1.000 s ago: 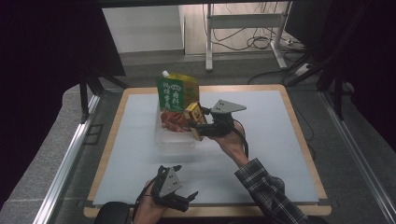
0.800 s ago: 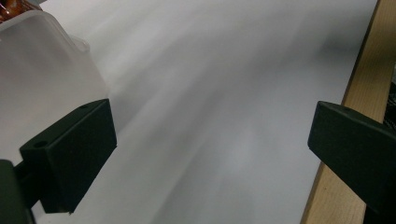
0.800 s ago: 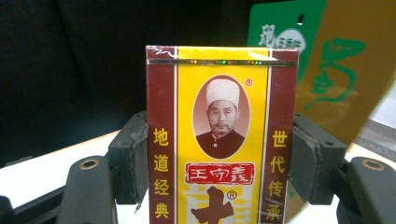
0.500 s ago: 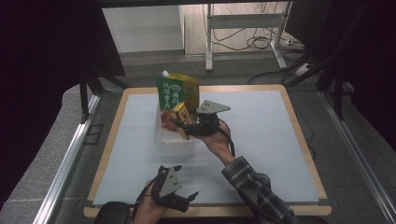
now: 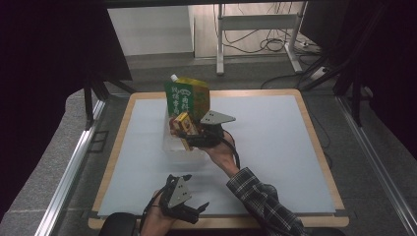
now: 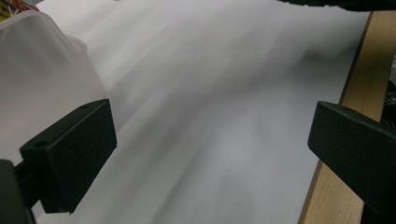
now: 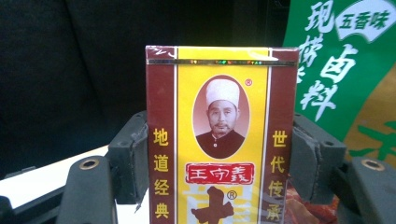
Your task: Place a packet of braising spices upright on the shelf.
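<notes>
A yellow and dark-red box [image 7: 222,140] with a portrait on its face stands upright between the pads of my right gripper [image 7: 222,158], which press on its two sides. From above, the right gripper [image 5: 191,140] holds that box [image 5: 185,124] over a clear plastic container [image 5: 173,147]. A green and yellow spouted pouch [image 5: 187,97] stands in the container, just behind the box, and the same pouch [image 7: 348,70] rises at the right in the right gripper view. My left gripper [image 5: 196,211] rests near the table's front edge, open with nothing between its jaws.
A white mat [image 5: 275,142] covers the wooden-rimmed table [image 5: 314,219]. In the left gripper view the clear container [image 6: 42,70] lies at the left and the wooden rim [image 6: 357,88] at the right. Dark curtains flank the table, and a metal stand is behind it.
My right gripper has carried the box leftward and slightly down, from beside the pouch to over the clear container. The left gripper has stayed put.
</notes>
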A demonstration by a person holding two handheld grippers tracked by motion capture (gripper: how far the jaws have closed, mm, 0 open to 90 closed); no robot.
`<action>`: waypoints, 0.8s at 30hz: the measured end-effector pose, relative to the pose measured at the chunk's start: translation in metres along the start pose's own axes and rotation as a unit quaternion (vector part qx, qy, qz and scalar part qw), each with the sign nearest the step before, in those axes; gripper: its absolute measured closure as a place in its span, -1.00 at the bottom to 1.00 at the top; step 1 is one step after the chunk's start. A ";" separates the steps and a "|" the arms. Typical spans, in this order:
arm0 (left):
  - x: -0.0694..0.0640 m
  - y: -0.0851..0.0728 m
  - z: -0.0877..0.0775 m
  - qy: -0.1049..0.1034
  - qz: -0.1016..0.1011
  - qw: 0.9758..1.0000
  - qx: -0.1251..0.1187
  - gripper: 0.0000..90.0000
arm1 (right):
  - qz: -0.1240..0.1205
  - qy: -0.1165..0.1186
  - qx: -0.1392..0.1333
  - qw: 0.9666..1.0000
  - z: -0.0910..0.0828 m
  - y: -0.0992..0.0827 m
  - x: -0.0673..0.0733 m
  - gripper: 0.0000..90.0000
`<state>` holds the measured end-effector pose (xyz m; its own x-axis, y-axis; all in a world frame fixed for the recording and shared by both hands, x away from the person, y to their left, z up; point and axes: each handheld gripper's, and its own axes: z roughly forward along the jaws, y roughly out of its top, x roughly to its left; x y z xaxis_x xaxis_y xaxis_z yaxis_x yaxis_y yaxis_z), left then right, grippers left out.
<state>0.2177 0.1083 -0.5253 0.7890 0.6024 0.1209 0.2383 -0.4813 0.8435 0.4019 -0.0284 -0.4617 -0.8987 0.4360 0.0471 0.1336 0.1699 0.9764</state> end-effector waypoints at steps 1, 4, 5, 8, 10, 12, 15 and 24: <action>0.000 0.000 0.000 0.000 0.001 1.000 0.000 -0.98 | -0.001 -0.001 -0.002 1.000 0.001 -0.002 0.001 -0.29; 0.000 0.000 0.000 -0.001 0.000 1.000 0.000 -0.98 | 0.003 -0.002 -0.005 1.000 0.001 -0.005 0.001 -0.29; 0.000 0.000 0.000 -0.001 0.000 1.000 0.000 -0.98 | 0.006 -0.003 -0.007 1.000 0.001 -0.007 0.001 -0.29; 0.000 0.000 0.000 -0.001 0.000 1.000 0.001 -0.98 | 0.008 -0.004 -0.004 1.000 0.001 -0.012 0.000 -0.29; 0.000 0.000 0.000 -0.001 0.001 1.000 0.001 -0.98 | 0.011 -0.005 0.000 1.000 0.001 -0.016 0.000 -0.29; 0.000 0.000 0.000 -0.001 0.001 1.000 0.002 -0.98 | 0.013 -0.006 0.004 1.000 0.001 -0.019 -0.001 -0.29; 0.000 0.000 0.001 -0.001 0.002 1.000 0.003 -0.98 | 0.013 -0.009 0.014 1.000 0.000 -0.024 -0.001 -0.29; -0.002 0.000 0.002 -0.002 0.006 1.000 0.006 -0.98 | 0.003 -0.026 0.057 0.998 -0.003 -0.042 0.000 -0.28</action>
<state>0.2176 0.1061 -0.5266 0.7936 0.5944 0.1296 0.2349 -0.4959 0.8360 0.3954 -0.0385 -0.5016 -0.8755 0.4816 0.0399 0.1889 0.2651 0.9455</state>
